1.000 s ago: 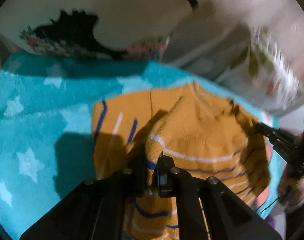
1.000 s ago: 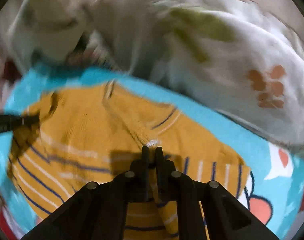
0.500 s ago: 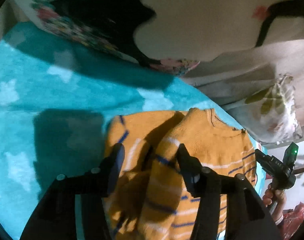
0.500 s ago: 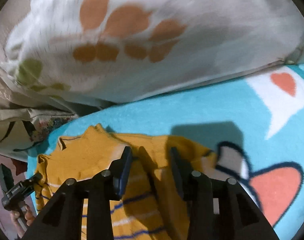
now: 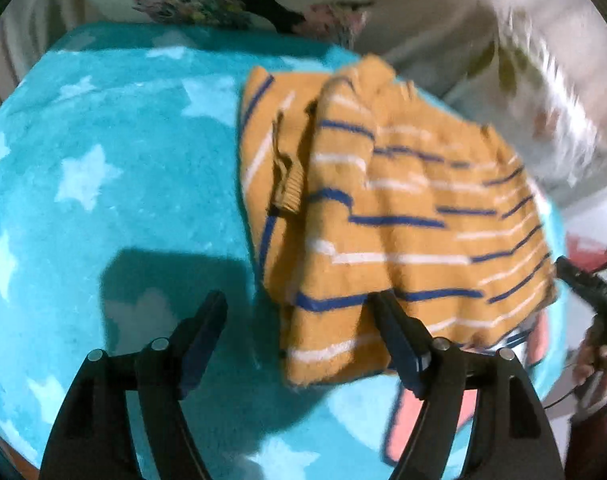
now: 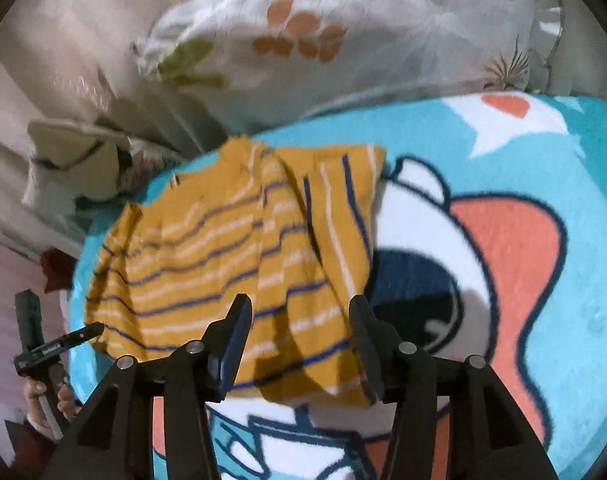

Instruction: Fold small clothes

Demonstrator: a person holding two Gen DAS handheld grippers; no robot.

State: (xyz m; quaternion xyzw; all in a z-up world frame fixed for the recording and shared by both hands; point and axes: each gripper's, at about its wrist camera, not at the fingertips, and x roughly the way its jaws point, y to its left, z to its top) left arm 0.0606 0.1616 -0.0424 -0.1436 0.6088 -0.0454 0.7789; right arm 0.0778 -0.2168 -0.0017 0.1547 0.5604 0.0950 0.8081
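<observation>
— Where is the sweater (image 5: 387, 216)?
— It lies folded on the turquoise blanket (image 5: 115, 184), near the pillow (image 6: 343, 32).
— And the left claw (image 5: 299, 312)?
— Its fingers are wide apart, holding nothing.
— The right claw (image 6: 299, 316)?
— Also spread apart, empty, above the sweater's hem.

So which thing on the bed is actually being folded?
Find the turquoise star-patterned blanket spread below the floral pillow. On it lies the mustard-yellow knit sweater, sleeves folded in. It alone carries thin navy and white stripes.
</observation>
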